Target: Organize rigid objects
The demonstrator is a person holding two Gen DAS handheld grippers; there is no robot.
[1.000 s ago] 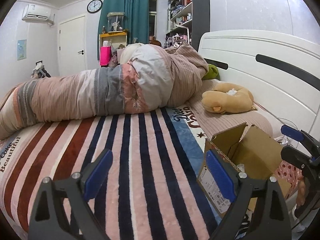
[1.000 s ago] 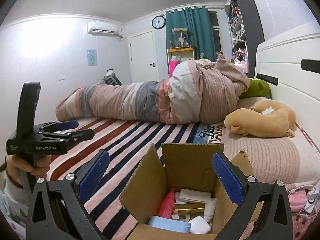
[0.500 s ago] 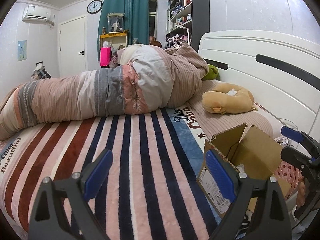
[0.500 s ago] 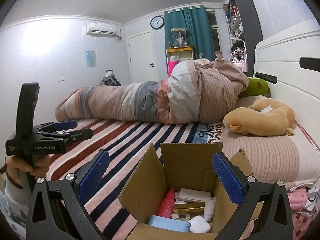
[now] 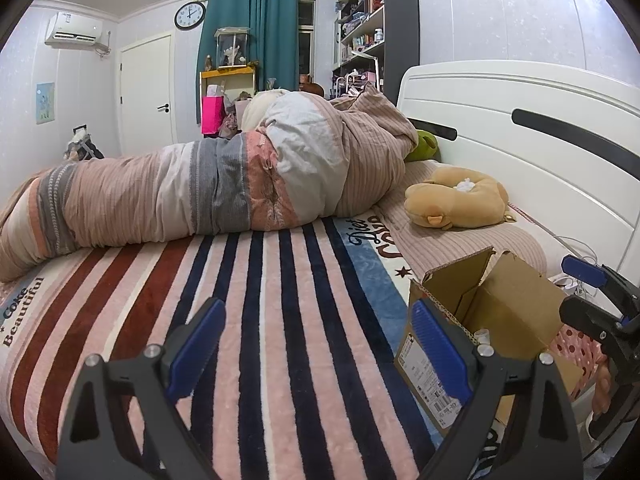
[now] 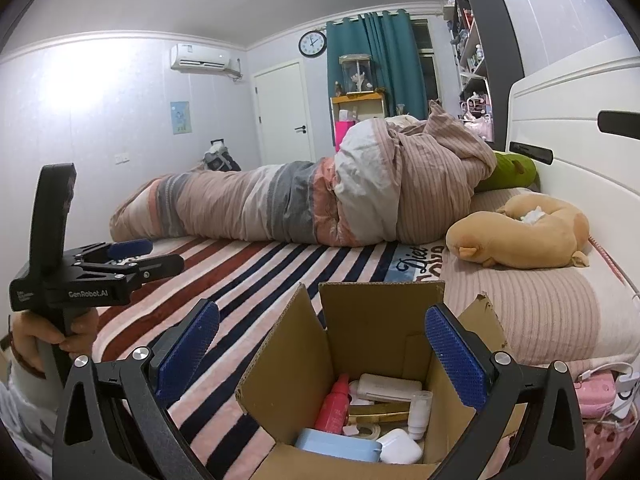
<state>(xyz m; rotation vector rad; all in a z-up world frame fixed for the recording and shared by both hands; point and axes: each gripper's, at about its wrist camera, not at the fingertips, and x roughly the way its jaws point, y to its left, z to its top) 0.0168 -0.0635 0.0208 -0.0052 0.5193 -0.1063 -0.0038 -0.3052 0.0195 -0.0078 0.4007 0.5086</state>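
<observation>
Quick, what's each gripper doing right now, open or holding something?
Left gripper: open, empty, above the striped blanket.
Right gripper: open, empty, above the open cardboard box.

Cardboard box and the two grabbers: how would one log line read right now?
left gripper: open, empty | right gripper: open, empty, above cardboard box | box: open, red bottle and small items inside | striped blanket: nothing laid out

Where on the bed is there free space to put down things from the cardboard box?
The striped blanket is bare between the rolled duvet and the cardboard box. The pillow is partly free, below the plush toy. The box inside is crowded with a red bottle and cases.
</observation>
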